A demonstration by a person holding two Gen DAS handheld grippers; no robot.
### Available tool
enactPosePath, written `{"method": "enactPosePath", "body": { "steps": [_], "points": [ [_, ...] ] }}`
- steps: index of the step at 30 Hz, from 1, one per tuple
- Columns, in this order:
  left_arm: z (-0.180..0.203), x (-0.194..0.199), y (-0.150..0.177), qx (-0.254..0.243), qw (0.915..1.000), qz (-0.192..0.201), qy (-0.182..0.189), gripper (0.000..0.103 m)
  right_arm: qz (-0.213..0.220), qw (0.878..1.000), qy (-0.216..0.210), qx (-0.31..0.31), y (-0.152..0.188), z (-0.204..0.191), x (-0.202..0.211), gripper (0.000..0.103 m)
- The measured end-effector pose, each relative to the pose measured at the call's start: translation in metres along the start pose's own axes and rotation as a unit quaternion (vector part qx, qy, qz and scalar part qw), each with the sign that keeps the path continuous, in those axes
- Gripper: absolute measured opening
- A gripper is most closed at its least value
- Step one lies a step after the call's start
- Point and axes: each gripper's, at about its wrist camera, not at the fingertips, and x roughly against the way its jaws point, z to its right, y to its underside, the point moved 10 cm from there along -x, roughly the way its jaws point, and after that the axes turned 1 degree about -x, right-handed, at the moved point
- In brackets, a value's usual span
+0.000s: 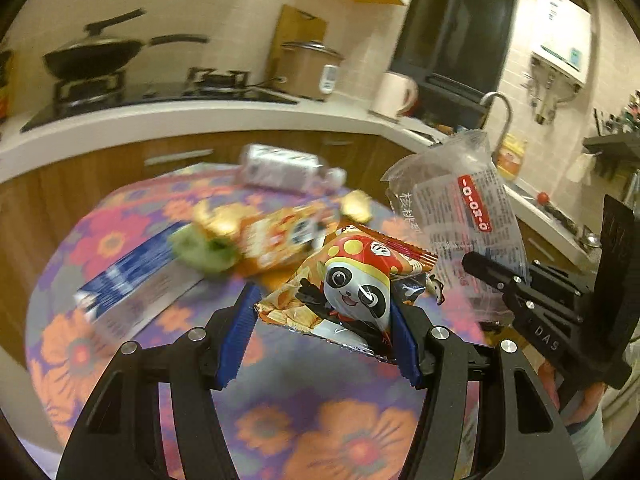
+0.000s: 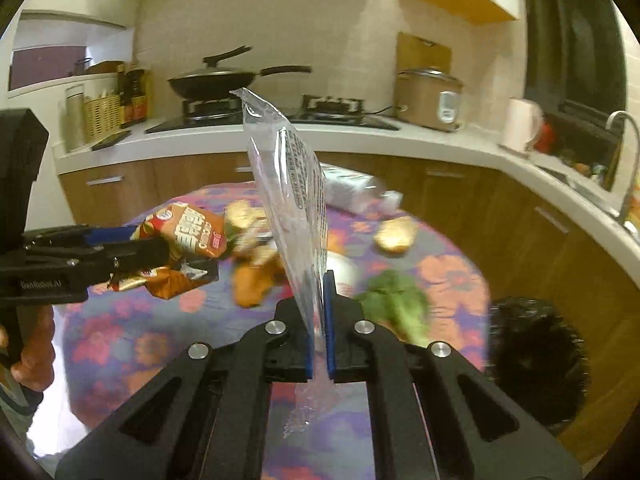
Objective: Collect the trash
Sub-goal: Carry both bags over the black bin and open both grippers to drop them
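While the flowered table carries the rest of the litter, both grippers hang above it with a wrapper each. Beyond the table's right edge sits a black trash bag. Above the table's middle, the right gripper has its fingers clenched flat on a clear plastic wrapper, which stands upright. Over the table's near side, the left gripper grasps an orange panda snack bag between its blue pads. On the table lie a blue packet, leafy greens and a bread piece.
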Motion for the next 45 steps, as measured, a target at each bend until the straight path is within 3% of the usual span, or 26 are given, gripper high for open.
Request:
{"method": "enactPosePath", "body": {
  "steps": [12,22,31,38,43,45],
  "points": [
    [0.127,-0.071,-0.034,-0.055,0.9957,0.001,0.074,0.058,0.002,0.992,0.102,-0.068,0.021,0.153,0.026,0.003],
    [0.225,-0.144,-0.035,-0.099,0.9877,-0.038,0.115,0.058,-0.036,0.975,0.155,-0.152,0.066,0.259,0.022,0.003],
    [0.262,-0.222,-0.023,-0.085,0.9839,-0.107,0.116,0.059,-0.101,0.952,0.177,-0.23,0.124,0.308,-0.008,0.003],
    [0.275,-0.252,-0.013,-0.095,0.9813,-0.128,0.108,0.063,-0.114,0.945,0.18,-0.248,0.138,0.323,-0.014,0.004],
    [0.281,-0.266,-0.005,-0.083,0.9781,-0.148,0.12,0.069,-0.114,0.942,0.179,-0.259,0.141,0.329,-0.008,0.021],
    [0.281,-0.269,-0.002,-0.082,0.977,-0.154,0.122,0.069,-0.113,0.942,0.179,-0.26,0.142,0.33,-0.005,0.022]
  ]
}}
